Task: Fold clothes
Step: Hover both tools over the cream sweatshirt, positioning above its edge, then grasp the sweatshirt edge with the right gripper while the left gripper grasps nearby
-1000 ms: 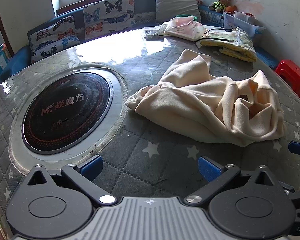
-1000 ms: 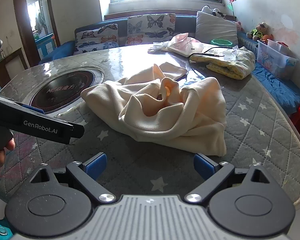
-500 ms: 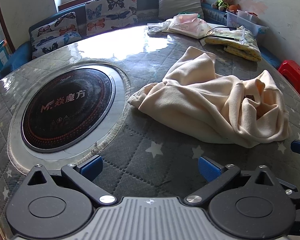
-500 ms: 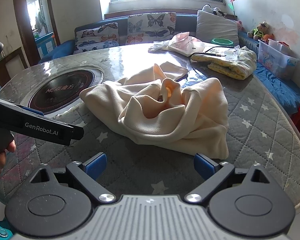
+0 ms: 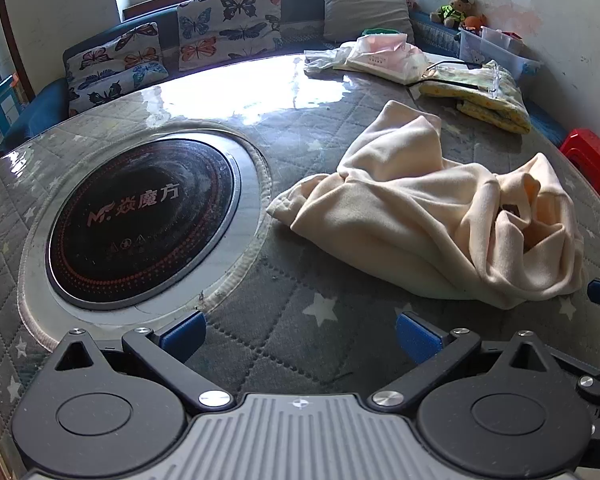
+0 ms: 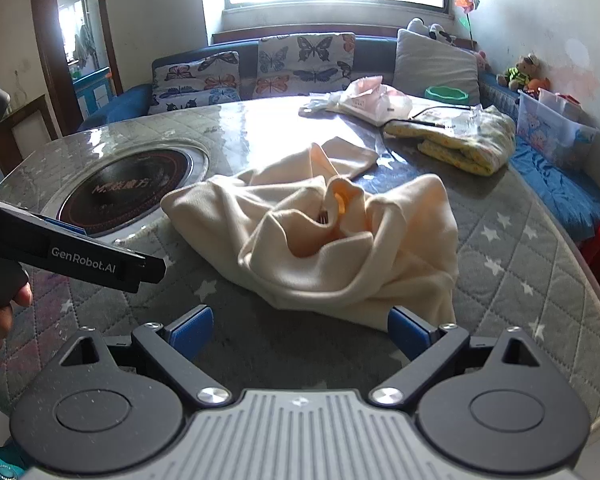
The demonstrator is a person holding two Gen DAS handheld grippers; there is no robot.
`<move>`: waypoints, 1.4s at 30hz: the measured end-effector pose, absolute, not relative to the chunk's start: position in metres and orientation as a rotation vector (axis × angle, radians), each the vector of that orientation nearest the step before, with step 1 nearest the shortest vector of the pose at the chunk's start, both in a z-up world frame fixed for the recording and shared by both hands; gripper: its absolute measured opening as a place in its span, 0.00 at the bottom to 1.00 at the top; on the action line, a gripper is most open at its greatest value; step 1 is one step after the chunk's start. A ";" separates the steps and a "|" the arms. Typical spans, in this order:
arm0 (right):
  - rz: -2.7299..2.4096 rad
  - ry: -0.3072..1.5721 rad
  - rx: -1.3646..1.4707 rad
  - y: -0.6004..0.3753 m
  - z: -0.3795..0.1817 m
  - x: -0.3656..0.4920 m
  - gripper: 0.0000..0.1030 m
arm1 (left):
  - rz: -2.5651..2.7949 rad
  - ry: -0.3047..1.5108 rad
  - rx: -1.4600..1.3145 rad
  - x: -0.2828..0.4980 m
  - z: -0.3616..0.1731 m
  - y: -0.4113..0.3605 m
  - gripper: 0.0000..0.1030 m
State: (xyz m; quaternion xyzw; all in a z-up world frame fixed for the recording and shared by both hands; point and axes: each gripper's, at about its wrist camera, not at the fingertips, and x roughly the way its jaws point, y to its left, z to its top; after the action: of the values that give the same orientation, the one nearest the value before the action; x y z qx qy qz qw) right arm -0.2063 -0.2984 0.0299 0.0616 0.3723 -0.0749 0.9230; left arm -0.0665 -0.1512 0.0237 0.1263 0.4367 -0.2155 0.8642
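A crumpled cream garment lies in a heap on the round quilted table, right of its middle. My left gripper hovers open over the table's near edge, left of and short of the cloth, with nothing between its blue pads. My right gripper is open too, just in front of the garment's near hem; its right pad sits close to that hem, and I cannot tell if it touches. The left gripper's body shows at the left of the right wrist view, held by a hand.
A black induction hob is set into the table at left. At the far right of the table lie a folded yellow patterned cloth and plastic bags. A sofa with butterfly cushions curves behind. A red stool stands right.
Both grippers have moved slightly forward towards the garment. The garment has not moved, and both stay open.
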 end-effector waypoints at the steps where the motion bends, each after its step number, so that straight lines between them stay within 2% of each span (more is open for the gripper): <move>1: -0.153 0.761 0.121 -0.298 0.031 -0.204 0.93 | -0.450 0.914 0.263 -0.066 0.024 -0.151 1.00; 14: -0.159 0.697 0.078 -0.305 0.049 -0.183 0.90 | -0.489 0.861 0.235 -0.049 0.044 -0.157 0.99; 24: -0.162 0.666 0.085 -0.319 0.057 -0.152 0.81 | -0.535 0.821 0.207 -0.027 0.052 -0.172 0.83; 31: -0.170 0.683 0.110 -0.328 0.050 -0.131 0.68 | -0.545 0.804 0.194 -0.016 0.046 -0.180 0.71; 34: -0.170 0.703 0.124 -0.332 0.043 -0.125 0.61 | -0.551 0.814 0.196 -0.011 0.041 -0.181 0.59; 36: -0.167 0.712 0.132 -0.334 0.039 -0.124 0.52 | -0.557 0.827 0.198 -0.009 0.036 -0.181 0.51; 37: -0.166 0.716 0.137 -0.335 0.038 -0.123 0.51 | -0.557 0.832 0.199 -0.009 0.034 -0.181 0.50; 42: -0.143 0.712 0.153 -0.335 0.033 -0.129 0.31 | -0.568 0.826 0.198 -0.012 0.036 -0.182 0.50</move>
State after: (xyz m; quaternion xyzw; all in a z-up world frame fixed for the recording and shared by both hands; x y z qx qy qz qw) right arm -0.1287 -0.3352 0.0335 0.0748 0.3479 -0.0700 0.9319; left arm -0.0116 -0.1819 0.0364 0.0945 0.3952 -0.2718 0.8724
